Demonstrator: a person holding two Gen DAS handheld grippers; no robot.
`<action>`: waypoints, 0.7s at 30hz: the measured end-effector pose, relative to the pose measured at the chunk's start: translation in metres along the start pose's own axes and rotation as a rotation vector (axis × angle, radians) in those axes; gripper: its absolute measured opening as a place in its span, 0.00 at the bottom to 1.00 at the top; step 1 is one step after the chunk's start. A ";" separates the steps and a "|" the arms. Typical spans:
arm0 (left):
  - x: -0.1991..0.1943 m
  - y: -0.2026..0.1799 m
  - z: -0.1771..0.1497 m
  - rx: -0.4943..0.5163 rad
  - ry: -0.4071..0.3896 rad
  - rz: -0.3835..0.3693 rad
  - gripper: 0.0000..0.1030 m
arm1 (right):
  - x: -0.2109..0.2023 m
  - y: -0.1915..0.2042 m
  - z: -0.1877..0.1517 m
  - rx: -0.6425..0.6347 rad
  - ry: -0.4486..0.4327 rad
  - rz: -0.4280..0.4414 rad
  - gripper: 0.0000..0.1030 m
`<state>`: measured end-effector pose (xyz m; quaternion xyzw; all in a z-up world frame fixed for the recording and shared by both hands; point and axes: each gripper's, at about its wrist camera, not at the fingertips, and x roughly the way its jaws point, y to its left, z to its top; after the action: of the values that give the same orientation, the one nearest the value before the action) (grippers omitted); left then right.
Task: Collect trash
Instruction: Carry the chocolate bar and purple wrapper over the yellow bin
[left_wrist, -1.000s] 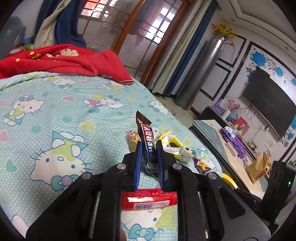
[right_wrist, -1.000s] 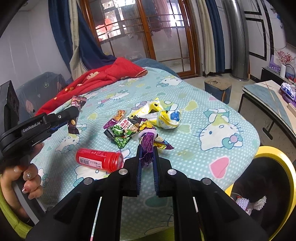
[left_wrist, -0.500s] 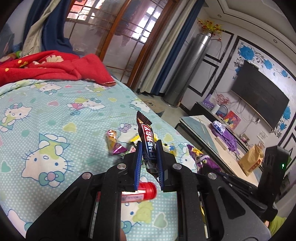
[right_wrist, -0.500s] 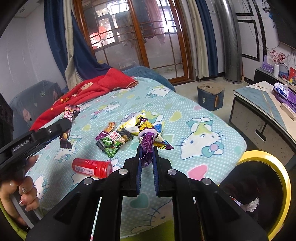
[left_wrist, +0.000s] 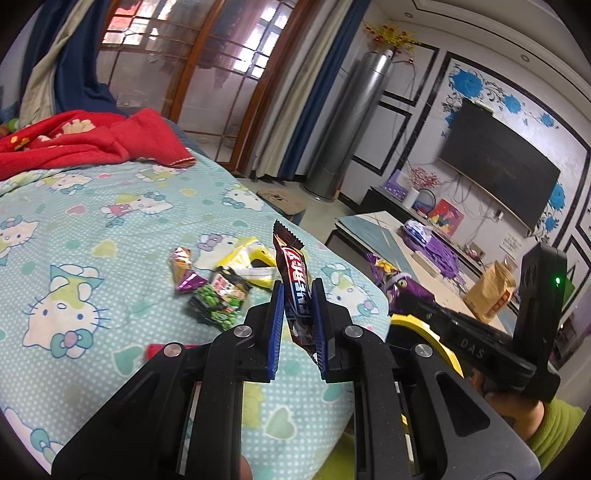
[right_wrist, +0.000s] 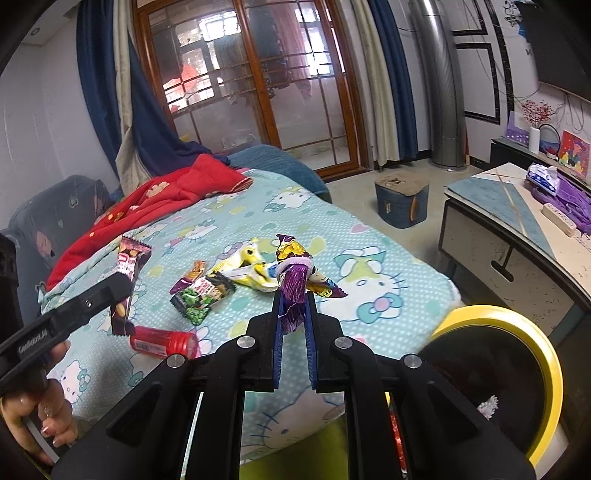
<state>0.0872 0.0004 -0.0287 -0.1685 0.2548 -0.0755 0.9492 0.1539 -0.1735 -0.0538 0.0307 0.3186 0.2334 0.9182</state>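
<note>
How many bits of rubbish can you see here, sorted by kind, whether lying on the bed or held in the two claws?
Wrappers held in a claw: 2 (brown chocolate bar wrapper, purple crinkly snack wrapper)
Wrappers lying on the bed: 3 (green pea snack packet, yellow plastic bag, small orange-and-purple foil wrapper)
Red plastic bottles: 1
Total: 6

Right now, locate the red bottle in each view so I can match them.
Left wrist: red bottle, lower centre-left, mostly hidden behind the left gripper.
Right wrist: red bottle, lower left, lying on the bed.
Shared landmark: green pea snack packet, just beyond the bottle.
</note>
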 end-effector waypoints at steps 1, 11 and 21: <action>0.000 -0.002 -0.001 0.007 0.001 -0.002 0.10 | -0.002 -0.003 -0.001 0.003 -0.002 -0.006 0.10; 0.008 -0.029 -0.011 0.080 0.027 -0.037 0.10 | -0.022 -0.042 -0.007 0.064 -0.022 -0.071 0.10; 0.013 -0.063 -0.018 0.163 0.041 -0.095 0.10 | -0.037 -0.067 -0.014 0.106 -0.040 -0.109 0.10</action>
<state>0.0853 -0.0663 -0.0263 -0.1010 0.2588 -0.1442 0.9498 0.1475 -0.2508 -0.0572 0.0665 0.3133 0.1654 0.9328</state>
